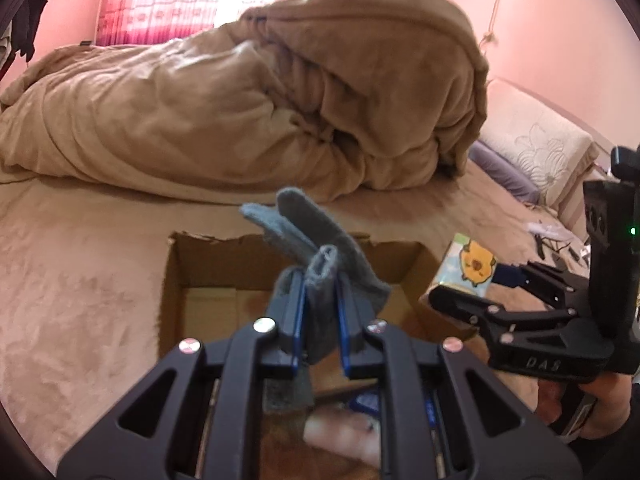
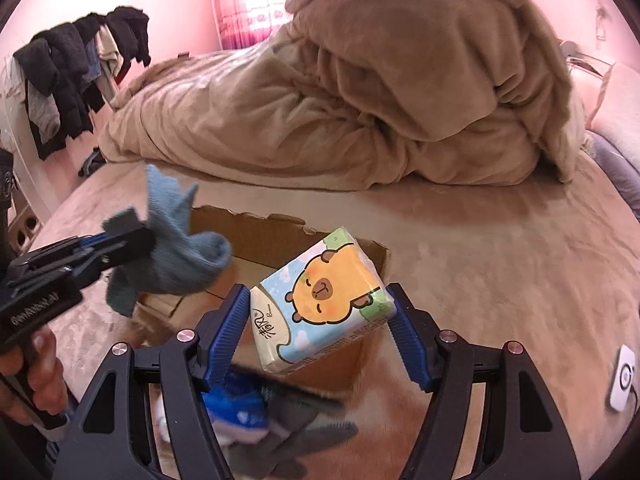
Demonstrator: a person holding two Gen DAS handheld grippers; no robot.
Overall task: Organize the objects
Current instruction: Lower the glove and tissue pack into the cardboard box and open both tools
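My left gripper (image 1: 320, 280) is shut on a grey-blue glove (image 1: 316, 236) and holds it above an open cardboard box (image 1: 176, 280) on the bed. The glove also shows in the right wrist view (image 2: 180, 256), hanging from the left gripper (image 2: 140, 244). My right gripper (image 2: 320, 304) is shut on a tissue pack (image 2: 324, 300) printed with a yellow cartoon animal, held over the box's (image 2: 256, 232) right side. In the left wrist view the tissue pack (image 1: 468, 266) sits in the right gripper (image 1: 472, 284) beside the box's right wall.
A heaped tan blanket (image 1: 260, 92) lies across the bed behind the box. A pillow (image 1: 532, 140) is at the right. Dark clothes (image 2: 72, 76) hang on a rack at the left. A small white device (image 2: 622, 376) lies on the bed at the right.
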